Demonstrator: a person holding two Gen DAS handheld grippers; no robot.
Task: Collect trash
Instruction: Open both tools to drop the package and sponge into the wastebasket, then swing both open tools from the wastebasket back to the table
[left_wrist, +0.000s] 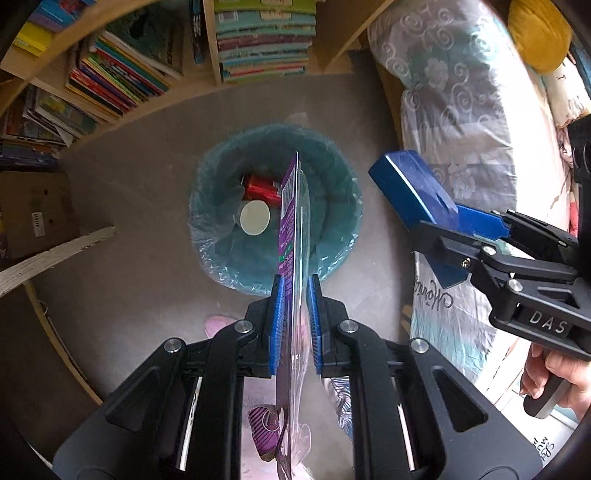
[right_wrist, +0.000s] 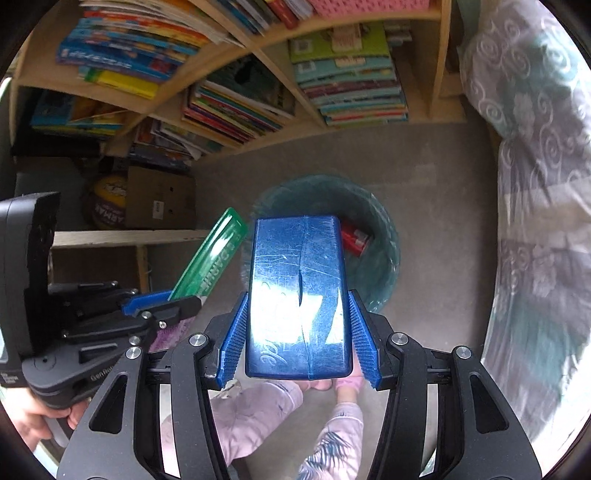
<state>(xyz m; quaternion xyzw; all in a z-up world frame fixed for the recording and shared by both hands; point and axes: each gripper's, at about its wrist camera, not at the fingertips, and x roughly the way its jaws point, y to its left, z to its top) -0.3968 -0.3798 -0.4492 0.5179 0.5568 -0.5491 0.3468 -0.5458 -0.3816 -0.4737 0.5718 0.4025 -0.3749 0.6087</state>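
Note:
A teal bin (left_wrist: 332, 236) lined with clear plastic stands on the grey floor and holds a red can (left_wrist: 260, 188) and a white lid (left_wrist: 255, 218). My left gripper (left_wrist: 295, 291) is shut on a flat purple blister package (left_wrist: 290, 221), held edge-on above the bin. In the right wrist view this package (right_wrist: 212, 254) shows a green side. My right gripper (right_wrist: 297, 317) is shut on a blue box (right_wrist: 297, 295), held above the bin (right_wrist: 380, 266). The box (left_wrist: 410, 188) also shows in the left wrist view, right of the bin.
A wooden bookshelf (left_wrist: 147, 74) full of books stands behind the bin. A cardboard box (right_wrist: 162, 195) and a ball (right_wrist: 107, 203) sit at the left. A bed with patterned bedding (left_wrist: 461, 110) runs along the right. My pink slippers and trouser legs (right_wrist: 258, 406) are below.

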